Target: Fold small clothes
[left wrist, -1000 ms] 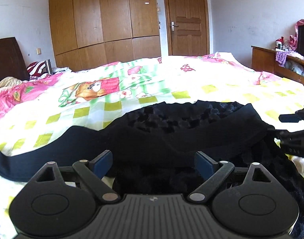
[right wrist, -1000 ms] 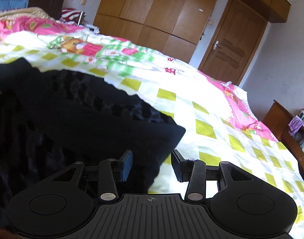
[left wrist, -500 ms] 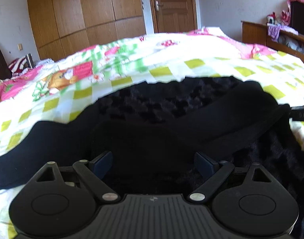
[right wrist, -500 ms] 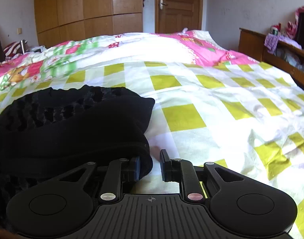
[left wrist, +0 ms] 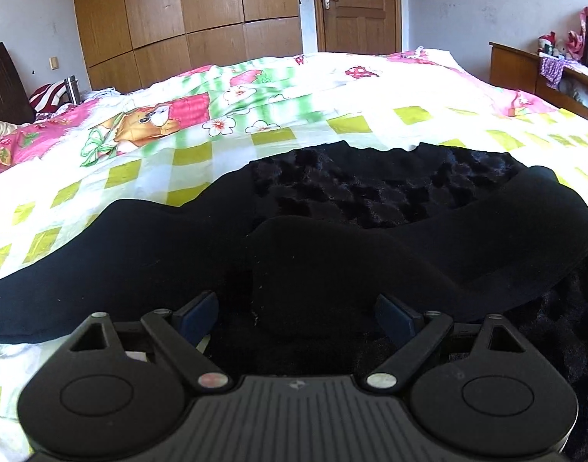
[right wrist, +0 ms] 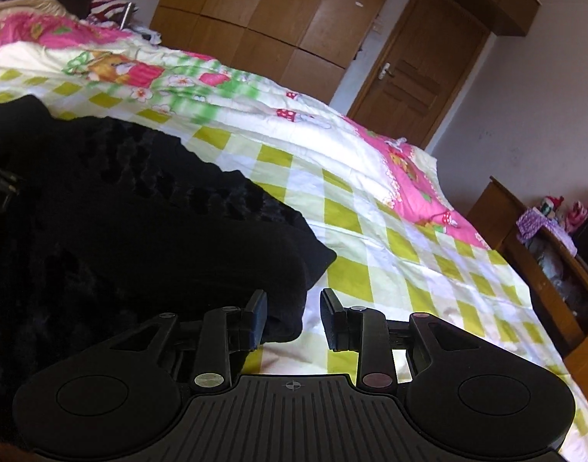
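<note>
Patterned bedspread (left wrist: 278,115) bearing a black garment (left wrist: 332,254), spread from 9 to 3 o'clock. Left gripper (left wrist: 298,317), fingers wide apart, straddles its near fold. Right gripper (right wrist: 293,317), fingers parted, brackets the garment's corner at 6 o'clock.

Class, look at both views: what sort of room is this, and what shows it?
Most likely a home bedroom: a wide bed under a cartoon-print quilt, a wooden wardrobe, and a door.

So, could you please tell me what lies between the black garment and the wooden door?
Only the patterned bedspread stretches from the black garment to the wooden door; both wrist views show this.
</note>
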The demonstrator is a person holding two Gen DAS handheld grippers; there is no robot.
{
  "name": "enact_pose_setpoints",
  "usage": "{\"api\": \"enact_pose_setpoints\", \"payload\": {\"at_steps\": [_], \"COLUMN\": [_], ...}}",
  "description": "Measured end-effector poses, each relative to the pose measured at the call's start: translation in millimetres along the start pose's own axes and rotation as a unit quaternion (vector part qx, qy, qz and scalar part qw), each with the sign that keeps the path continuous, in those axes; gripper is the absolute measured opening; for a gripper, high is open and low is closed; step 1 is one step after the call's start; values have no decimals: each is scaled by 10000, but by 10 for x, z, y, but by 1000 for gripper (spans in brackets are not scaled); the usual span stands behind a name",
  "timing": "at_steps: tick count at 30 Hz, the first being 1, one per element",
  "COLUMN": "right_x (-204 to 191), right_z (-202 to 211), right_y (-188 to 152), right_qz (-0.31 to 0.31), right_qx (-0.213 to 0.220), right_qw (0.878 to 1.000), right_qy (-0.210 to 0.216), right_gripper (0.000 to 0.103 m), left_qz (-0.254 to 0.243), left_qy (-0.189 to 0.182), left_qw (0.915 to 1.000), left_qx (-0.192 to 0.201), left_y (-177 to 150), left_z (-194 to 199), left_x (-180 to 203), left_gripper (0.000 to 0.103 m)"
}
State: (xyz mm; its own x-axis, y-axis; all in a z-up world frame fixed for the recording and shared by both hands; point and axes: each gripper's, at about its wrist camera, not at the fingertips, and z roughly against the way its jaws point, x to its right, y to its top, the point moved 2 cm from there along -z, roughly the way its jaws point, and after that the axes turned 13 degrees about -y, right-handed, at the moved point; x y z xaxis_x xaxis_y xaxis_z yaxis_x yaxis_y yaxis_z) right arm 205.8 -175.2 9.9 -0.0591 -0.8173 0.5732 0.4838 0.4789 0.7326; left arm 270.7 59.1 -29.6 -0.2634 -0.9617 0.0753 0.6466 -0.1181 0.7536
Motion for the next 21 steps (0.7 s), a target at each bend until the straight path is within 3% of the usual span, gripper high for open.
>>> {"api": "enact_pose_setpoints", "payload": {"at_steps": [2,4,7,12,17,19,20,21], "right_x": [69,207,251,-231,-539,-531,-526,-529], "right_z": [54,113,61,-715,-1302,-1360,-1361,-1326], "right_y": [-55,-38,190,557,641,669,689,694], "right_qz": [221,41,-212,607,1468,1576,1564,1695], "right_qx": [-175,-201,126,387,-132,-241,-366,-424], "right_qw": [9995,9996,9977,9873,9607,9536,9518,9468], "right_qy": [113,187,625,1416,2354,2555,2614,2703], "right_gripper": [35,35,36,35,36,33,25,13], "left_qz": [-104,-120,-93,-31,62,65,98,226], "left_qy": [-90,-124,-119,-62,-255,-308,-365,-461], "left_qw": [9999,9998,9999,9998,9987,9983,9980,9970], "left_qx": [-27,-22,80,-186,-426,-480,-510,-574], "left_y": [-22,-14,86,167,200,249,271,304], "left_z": [15,3,-36,-223,-302,-316,-320,-335], "left_x": [5,-3,-32,-108,-174,-182,-188,-210], "left_gripper": [100,100,100,100,100,86,67,56]}}
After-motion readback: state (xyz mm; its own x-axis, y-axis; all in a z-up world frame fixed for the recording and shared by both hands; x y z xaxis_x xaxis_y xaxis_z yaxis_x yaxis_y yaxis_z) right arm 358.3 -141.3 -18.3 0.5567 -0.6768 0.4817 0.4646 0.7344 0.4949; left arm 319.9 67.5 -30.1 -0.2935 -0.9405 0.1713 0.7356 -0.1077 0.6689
